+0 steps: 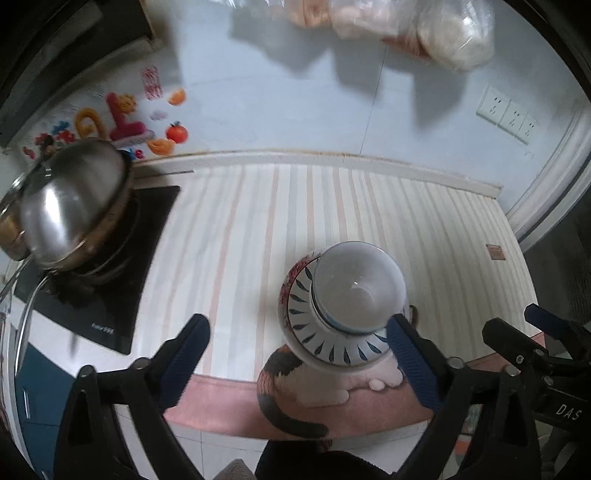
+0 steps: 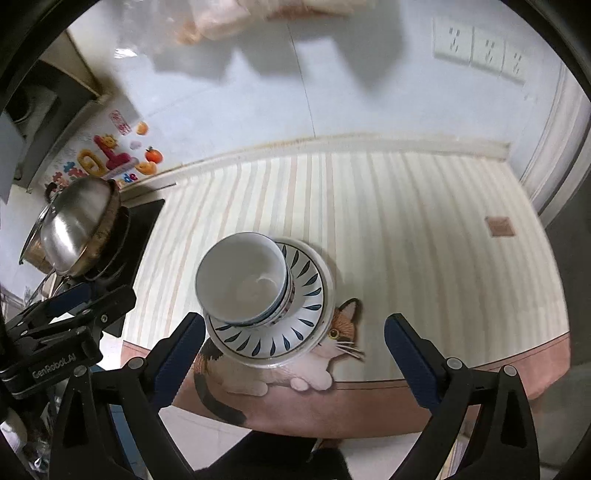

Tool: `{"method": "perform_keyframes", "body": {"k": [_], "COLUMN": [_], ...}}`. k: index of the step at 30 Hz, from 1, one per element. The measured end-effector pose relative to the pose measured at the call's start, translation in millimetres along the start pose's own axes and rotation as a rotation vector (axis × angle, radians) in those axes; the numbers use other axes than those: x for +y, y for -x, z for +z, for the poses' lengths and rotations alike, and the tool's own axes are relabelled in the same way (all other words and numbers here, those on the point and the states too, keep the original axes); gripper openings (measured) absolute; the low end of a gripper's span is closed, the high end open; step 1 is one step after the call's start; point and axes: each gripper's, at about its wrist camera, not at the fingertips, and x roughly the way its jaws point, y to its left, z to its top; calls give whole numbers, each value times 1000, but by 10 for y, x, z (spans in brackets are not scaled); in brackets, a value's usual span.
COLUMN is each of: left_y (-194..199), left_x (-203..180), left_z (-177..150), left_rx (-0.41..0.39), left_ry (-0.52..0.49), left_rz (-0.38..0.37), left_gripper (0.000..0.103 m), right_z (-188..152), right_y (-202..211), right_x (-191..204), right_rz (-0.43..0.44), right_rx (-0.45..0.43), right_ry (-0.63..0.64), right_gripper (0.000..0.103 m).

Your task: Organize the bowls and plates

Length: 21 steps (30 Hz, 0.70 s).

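A stack of white bowls (image 1: 358, 288) (image 2: 243, 277) sits on plates with a blue leaf pattern (image 1: 332, 350) (image 2: 306, 295), near the front edge of a striped mat with a cat picture (image 1: 258, 221) (image 2: 406, 221). My left gripper (image 1: 298, 325) hangs above the counter, open, with nothing between its fingers; the stack lies below, by its right finger (image 1: 410, 354). My right gripper (image 2: 294, 321) is also open and empty, with the stack under its left finger (image 2: 177, 354). Each gripper shows at the edge of the other's view.
A steel pot with a lid (image 1: 74, 214) (image 2: 77, 229) rests tilted on a black cooktop (image 1: 122, 295) at the left. Behind the mat is a tiled wall with stickers (image 1: 122, 118), sockets (image 1: 506, 114) and hanging plastic bags (image 1: 454, 33).
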Motion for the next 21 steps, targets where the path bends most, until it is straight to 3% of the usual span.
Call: {"method": "perform_keyframes", "body": {"k": [10, 21], "left_y": [1000, 1837], "left_x": [-68, 102], "left_z": [-554, -1076], "left_rx": [-137, -246], "left_ry": [14, 26], "left_rz": [52, 42], "left_gripper": [99, 99], "right_z": [-553, -1228], "right_y": [999, 2027], "right_x": [306, 520], "right_rz": [-21, -44], "right_rx": [-135, -278], "right_ry": [86, 84], "right_gripper": [100, 101]}}
